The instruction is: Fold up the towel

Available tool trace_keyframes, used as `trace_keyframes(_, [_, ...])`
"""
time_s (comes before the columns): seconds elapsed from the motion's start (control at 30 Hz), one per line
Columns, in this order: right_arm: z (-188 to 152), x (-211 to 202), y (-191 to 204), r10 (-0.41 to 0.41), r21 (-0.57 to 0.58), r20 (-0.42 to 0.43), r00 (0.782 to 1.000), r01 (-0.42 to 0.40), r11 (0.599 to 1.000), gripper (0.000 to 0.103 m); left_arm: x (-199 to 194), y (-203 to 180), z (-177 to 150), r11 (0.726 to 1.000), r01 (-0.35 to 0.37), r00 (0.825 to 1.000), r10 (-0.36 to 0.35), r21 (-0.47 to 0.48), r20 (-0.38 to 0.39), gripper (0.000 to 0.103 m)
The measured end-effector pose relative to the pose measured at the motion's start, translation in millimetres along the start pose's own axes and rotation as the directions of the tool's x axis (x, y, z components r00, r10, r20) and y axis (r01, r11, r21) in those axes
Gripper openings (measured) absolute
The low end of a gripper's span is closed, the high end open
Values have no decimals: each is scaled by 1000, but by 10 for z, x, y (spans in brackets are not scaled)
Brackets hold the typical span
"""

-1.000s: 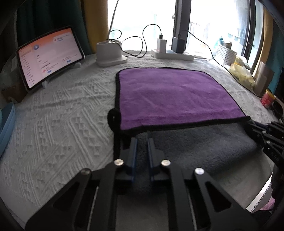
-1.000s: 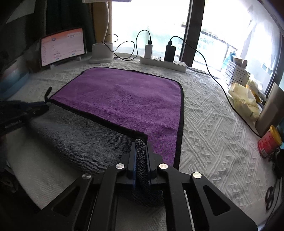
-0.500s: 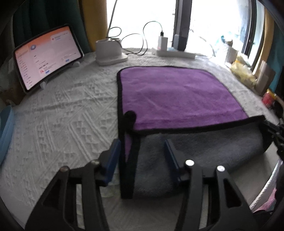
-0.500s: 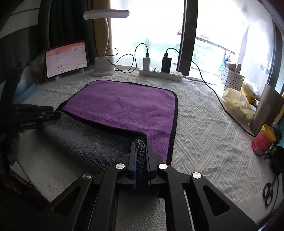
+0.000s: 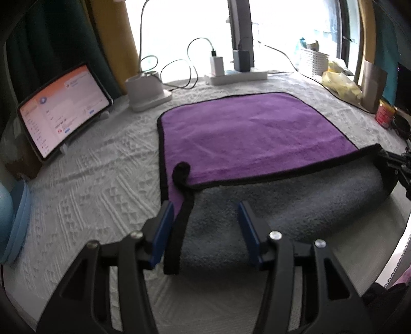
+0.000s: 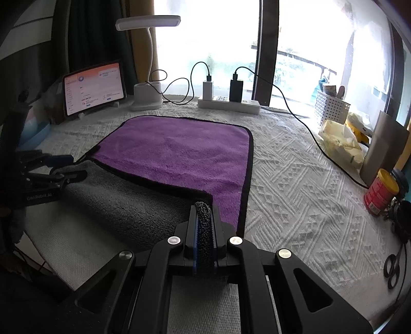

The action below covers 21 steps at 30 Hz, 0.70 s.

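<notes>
Right gripper [image 6: 204, 226] clamped on towel [image 6: 177, 151] near corner, 6 o'clock. Left gripper [image 5: 203, 226] jaws wide, holding nothing, straddling opposite corner. Towel flat on table [image 6: 290, 179], near edge partly folded over. Judgement: first fold underway; left must regrasp.

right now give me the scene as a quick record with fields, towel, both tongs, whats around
towel: purple towel with black trim, near edge folded over showing the grey underside
left tongs: open, straddling the towel's near left corner
right tongs: shut on the towel's near right corner
surface: white textured tablecloth
behind the towel: tablet, desk lamp, power strip
right side: white basket, red can, scissors
</notes>
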State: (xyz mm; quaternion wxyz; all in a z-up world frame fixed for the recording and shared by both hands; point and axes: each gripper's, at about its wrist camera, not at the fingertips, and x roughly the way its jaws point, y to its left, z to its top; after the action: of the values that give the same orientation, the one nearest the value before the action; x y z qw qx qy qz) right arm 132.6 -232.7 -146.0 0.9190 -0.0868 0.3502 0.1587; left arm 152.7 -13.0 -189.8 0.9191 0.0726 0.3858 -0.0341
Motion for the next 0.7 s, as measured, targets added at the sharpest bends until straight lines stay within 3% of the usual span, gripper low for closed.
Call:
trace_keyframes(0.17, [-23,-32,20,12,7,13,1000,-12,1000,9,55,33,-10,999,38,999,-39,-25,-29,52])
trace_keyframes(0.23, [-10,-56,17,17,11,25,1000,-17,1000,9,60,63,-16,995,82,996,-84,-50,-34,35])
trace_keyframes(0.33, [43,-73,31,20,2,38,999,-20,1000,9,19,30,-16,996,83,996,-84,-40,-26,16])
trace_keyframes(0.7, [337,-89,50,14,-21,70,997,-13,1000,9,-161,155,124,984,152,988,-150,-96,27,10])
